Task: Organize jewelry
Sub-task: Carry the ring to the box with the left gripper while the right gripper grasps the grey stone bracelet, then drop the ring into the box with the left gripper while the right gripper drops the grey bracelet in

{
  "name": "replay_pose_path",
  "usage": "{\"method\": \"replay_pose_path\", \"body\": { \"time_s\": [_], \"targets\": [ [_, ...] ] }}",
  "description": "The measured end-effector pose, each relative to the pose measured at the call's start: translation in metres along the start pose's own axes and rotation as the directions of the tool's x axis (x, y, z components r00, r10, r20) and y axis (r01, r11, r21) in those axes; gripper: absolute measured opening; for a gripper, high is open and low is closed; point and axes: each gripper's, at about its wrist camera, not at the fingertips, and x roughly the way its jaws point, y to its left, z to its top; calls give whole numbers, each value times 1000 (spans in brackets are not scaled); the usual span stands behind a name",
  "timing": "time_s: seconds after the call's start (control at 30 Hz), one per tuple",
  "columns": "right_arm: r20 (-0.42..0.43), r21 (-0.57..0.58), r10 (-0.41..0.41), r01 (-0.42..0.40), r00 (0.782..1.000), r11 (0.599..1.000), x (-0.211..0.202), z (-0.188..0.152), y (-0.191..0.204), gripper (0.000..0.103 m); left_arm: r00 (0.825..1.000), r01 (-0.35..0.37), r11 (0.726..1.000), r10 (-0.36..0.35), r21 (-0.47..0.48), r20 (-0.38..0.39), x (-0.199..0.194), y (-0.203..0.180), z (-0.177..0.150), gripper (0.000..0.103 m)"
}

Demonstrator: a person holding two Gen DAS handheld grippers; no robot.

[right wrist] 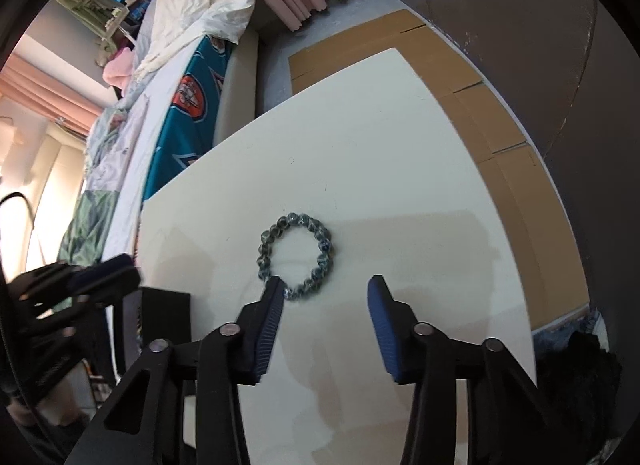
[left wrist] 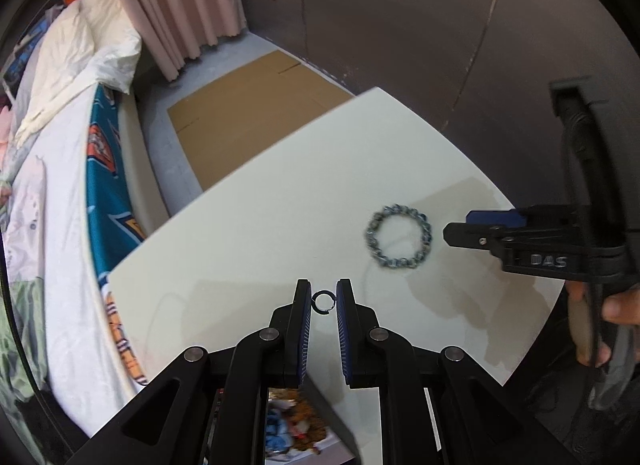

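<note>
the left black two-finger gripper with blue ribbed pads (left wrist: 324,301) pinches a small dark open metal ring (left wrist: 322,302) between its fingertips, holding it just above the near part of the white rectangular table (left wrist: 280,201). the round bracelet of grey-blue beads (right wrist: 296,257) lies flat on the table, well apart from the ring. the right black gripper with blue pads (right wrist: 326,289) is spread wide and hovers over the bracelet's near edge, one fingertip overlapping the beads in its own view; whether it touches them i cannot tell. the step in hand looks like gathering the pieces. next, the right gripper likely needs to lower and close across one side of the bead loop, since the beads may roll or slip.
</note>
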Motion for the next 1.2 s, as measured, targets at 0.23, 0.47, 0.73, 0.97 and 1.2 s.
{"method": "replay_pose_path", "body": {
  "time_s": [0.23,0.47,0.73,0.97,1.2],
  "targets": [
    [-4,-41,-92,91,996,995,19,7,21,28,999,-23,999,24,-47,26,-19,36,-1,13],
    [-6,-98,-253,251,967,963,34,8,40,11,999,-16,997,19,-75,34,-30,54,-20,13],
    [63,-154,-170,178,983,972,1,-6,70,10,1000,11,995,-9,-96,22,-37,70,-53,13],
    [133,-184,-110,133,985,974,-37,-24,95,10,996,90,991,-89,-94,22,-37,68,-69,15],
    [208,-211,-42,87,977,974,-65,-42,132,10,989,118,985,-104,-128,106,-62,74,-81,70]
  ]
}}
